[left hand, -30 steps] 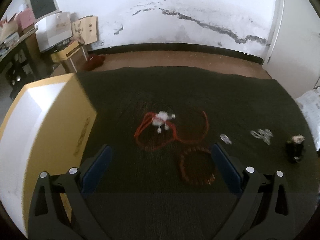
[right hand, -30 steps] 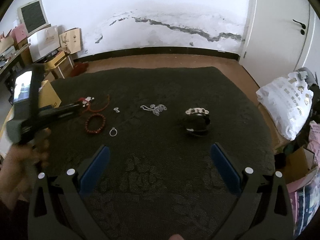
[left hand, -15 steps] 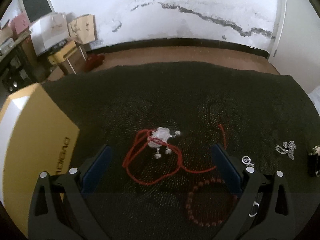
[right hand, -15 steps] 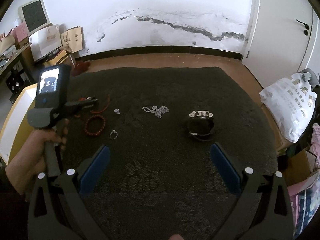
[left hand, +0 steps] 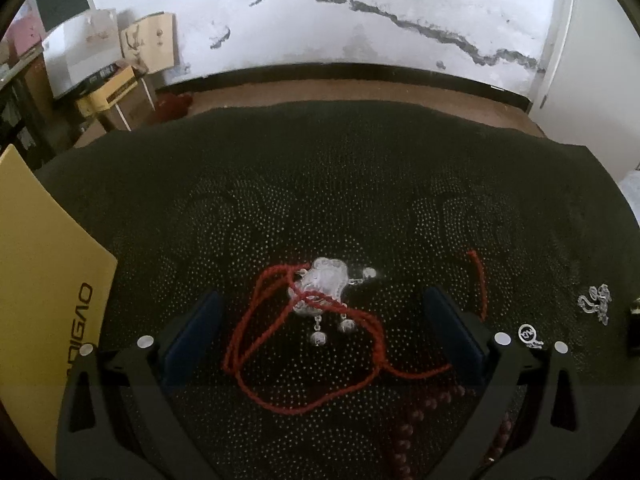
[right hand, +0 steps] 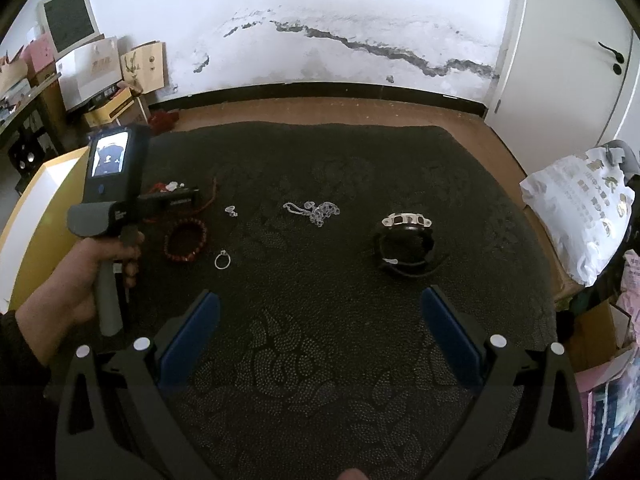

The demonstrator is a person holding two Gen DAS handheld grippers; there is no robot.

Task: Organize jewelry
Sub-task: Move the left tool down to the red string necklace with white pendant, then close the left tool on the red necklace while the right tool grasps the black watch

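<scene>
left tool gapes wide, empty, straddling the red cord necklace; right tool likewise.

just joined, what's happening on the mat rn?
A person is sorting jewelry on a dark mat. The left gripper, open, frames a red cord necklace with its silver pendant; nothing is gripped. The right gripper hangs open above bare mat. The bead bracelet, ring and silver chain lie untouched.
</scene>
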